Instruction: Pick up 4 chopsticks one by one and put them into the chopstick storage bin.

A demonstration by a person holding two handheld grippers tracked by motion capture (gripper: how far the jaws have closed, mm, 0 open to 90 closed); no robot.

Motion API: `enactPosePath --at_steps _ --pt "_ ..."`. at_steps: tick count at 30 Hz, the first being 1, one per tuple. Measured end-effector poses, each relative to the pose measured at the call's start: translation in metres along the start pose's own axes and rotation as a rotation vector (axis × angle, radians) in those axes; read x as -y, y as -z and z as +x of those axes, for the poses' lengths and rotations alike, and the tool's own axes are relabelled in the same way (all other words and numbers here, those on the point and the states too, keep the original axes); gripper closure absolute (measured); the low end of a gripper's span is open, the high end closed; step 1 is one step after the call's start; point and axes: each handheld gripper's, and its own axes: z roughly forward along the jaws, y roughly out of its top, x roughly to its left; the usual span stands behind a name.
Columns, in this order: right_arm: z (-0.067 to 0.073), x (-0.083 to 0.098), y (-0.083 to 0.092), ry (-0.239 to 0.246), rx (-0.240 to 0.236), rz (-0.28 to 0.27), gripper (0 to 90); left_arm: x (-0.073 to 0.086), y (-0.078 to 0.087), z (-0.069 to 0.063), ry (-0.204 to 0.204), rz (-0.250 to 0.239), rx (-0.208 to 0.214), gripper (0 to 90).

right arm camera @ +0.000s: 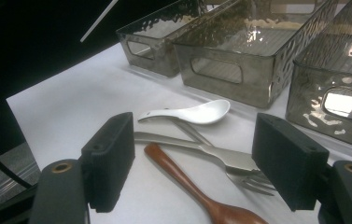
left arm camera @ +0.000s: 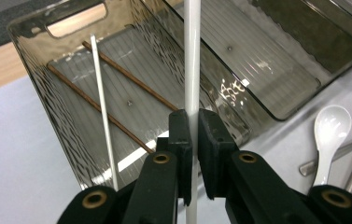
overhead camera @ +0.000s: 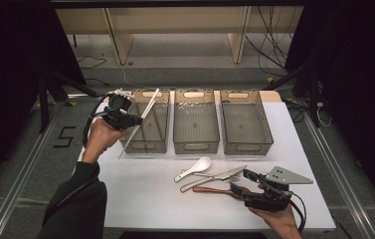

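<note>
Hovering over the leftmost bin [overhead camera: 145, 124], the left gripper [left arm camera: 191, 140] pinches a white chopstick [left arm camera: 192, 56] for sorting, while the right gripper's [right arm camera: 194, 163] fingers [right arm camera: 110, 158] gape above the cutlery.

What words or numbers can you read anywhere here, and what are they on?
"5" – a large dark numeral on the grey floor to the left of the white table.
No readable words or labels on the three bins, the white spoon, the white chopstick or the left gripper.
</note>
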Motion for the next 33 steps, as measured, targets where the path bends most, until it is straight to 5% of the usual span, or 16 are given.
enactPosePath --at_steps 18,33 --pt "0.001 0.000 -0.001 0.002 -0.008 0.005 30.3 -0.036 -0.021 0.021 0.000 -0.033 -0.065 83.9" --pt "0.001 0.001 -0.001 0.001 -0.015 0.006 30.4 -0.029 -0.051 0.037 0.038 -0.057 -0.099 83.8"
